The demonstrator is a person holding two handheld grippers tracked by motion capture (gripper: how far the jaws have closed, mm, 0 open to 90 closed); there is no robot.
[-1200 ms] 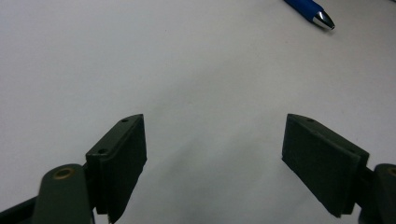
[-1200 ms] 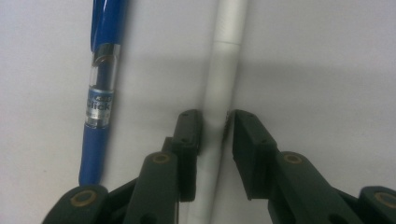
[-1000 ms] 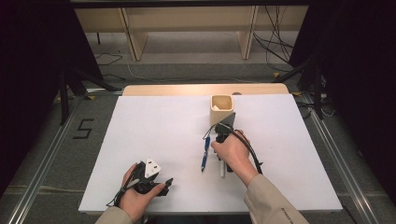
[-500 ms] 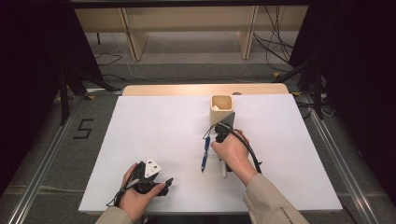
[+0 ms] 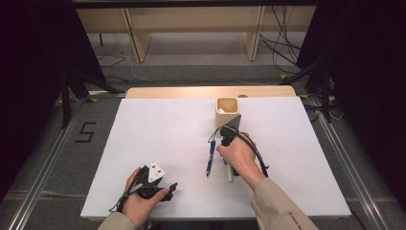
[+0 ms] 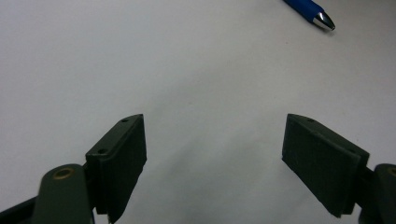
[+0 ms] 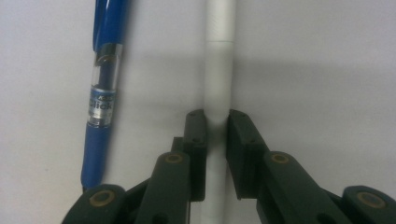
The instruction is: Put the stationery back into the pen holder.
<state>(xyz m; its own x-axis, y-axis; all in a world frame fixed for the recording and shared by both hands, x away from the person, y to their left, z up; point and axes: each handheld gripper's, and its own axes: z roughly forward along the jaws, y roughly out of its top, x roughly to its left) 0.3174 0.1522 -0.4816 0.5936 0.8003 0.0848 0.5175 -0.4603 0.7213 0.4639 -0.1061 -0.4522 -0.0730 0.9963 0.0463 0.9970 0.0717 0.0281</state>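
We see a white table point(image 5: 143, 124) with a beige square cup point(image 5: 227, 111) standing toward its far edge. Near the front edge our left gripper point(image 6: 212, 158) rests low over bare tabletop, jaws spread wide, nothing between them. Our right gripper point(image 7: 216, 140), just in front of the cup, has its jaws clenched on a white pen point(image 7: 218, 70) lying flat on the table; they've just been closing on it. A blue click pen point(image 7: 103, 93) lies just beside the white one, parallel, not touching.
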